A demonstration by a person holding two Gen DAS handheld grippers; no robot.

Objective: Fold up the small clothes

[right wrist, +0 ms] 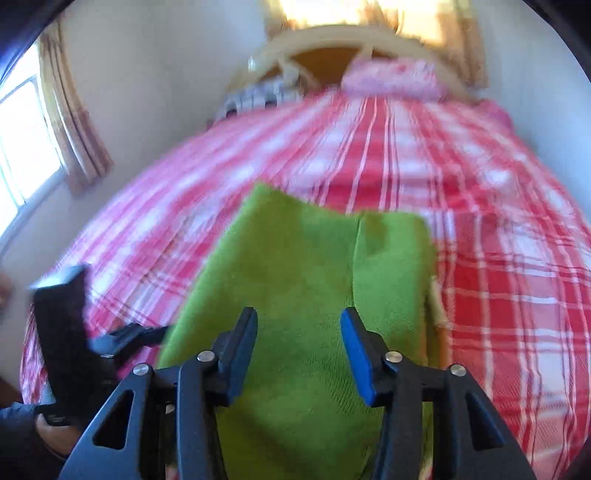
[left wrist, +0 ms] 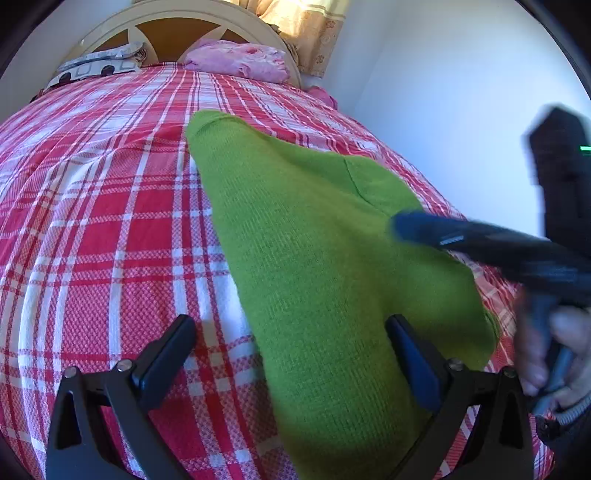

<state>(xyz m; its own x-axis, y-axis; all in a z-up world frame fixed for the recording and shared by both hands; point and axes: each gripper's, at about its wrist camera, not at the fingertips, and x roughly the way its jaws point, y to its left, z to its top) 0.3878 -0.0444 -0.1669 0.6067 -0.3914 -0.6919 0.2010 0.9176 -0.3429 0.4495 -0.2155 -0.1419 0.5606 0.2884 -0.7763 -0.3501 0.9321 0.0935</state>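
A green knit garment (left wrist: 314, 258) lies flat on the red and white plaid bed cover (left wrist: 92, 221), folded lengthwise into a long narrow shape. My left gripper (left wrist: 291, 328) is open and empty, just above its near left edge. My right gripper (right wrist: 299, 321) is open and empty, over the near middle of the garment (right wrist: 303, 266). The right gripper also shows in the left wrist view (left wrist: 402, 221), blurred, above the garment's right side. The left gripper shows in the right wrist view (right wrist: 147, 334) at the garment's left edge.
A pink pillow (left wrist: 236, 61) and a patterned pillow (left wrist: 99, 64) lie at the cream headboard (left wrist: 110, 33). A white wall (left wrist: 443, 92) runs along the bed's right side. A curtained window (right wrist: 22, 147) is on the left wall.
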